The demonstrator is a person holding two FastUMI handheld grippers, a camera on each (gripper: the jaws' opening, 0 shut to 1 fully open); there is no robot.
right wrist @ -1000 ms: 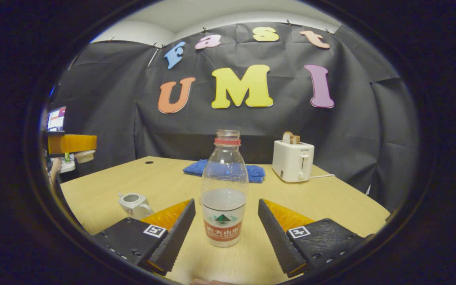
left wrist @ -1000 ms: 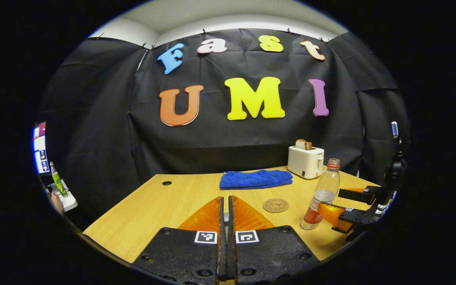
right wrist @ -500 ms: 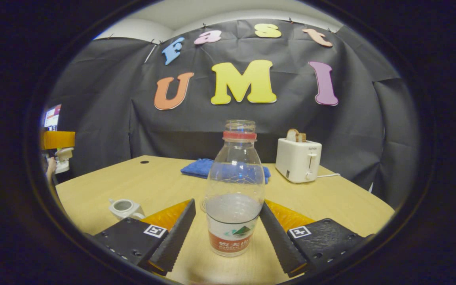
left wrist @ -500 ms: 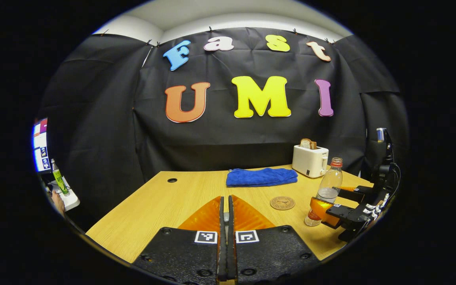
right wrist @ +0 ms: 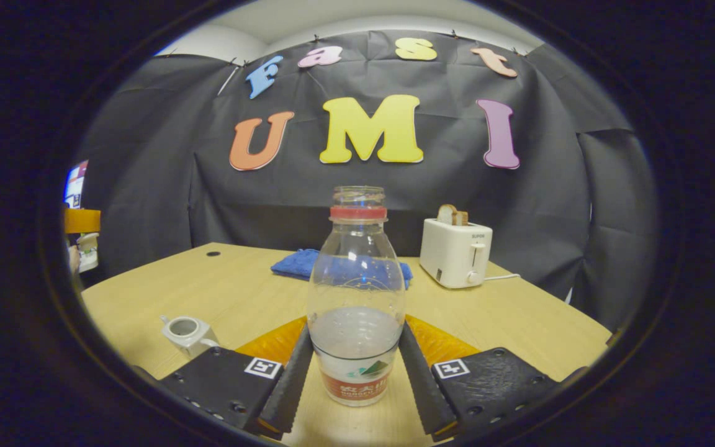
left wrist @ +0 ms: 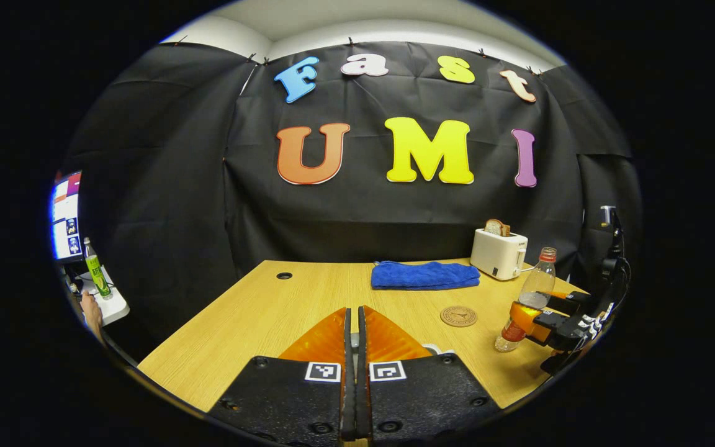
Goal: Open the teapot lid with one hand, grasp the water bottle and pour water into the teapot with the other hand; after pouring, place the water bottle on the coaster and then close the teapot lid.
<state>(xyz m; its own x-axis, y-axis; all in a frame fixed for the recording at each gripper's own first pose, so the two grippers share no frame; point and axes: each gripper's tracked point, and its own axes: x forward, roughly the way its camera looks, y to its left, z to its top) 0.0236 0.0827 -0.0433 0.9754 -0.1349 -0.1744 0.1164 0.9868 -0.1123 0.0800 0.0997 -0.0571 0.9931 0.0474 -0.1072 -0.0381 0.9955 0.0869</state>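
A clear water bottle, uncapped with a red neck ring and partly full, stands on the wooden table. My right gripper is shut on it, both fingers pressing its lower body; from the left gripper view the same right gripper holds the bottle. The small white teapot sits open at the left. My left gripper is shut; in the right gripper view the left gripper hovers at far left with the white lid hanging from it. A round cork coaster lies left of the bottle.
A blue folded cloth lies at the table's back. A white toaster with bread stands back right, its cord trailing right. A cable hole is at the back left. A side desk with a green bottle stands beyond the left edge.
My right gripper's fingers have closed in from both sides onto the bottle. The left gripper, still shut, has drifted away to the left with the lid.
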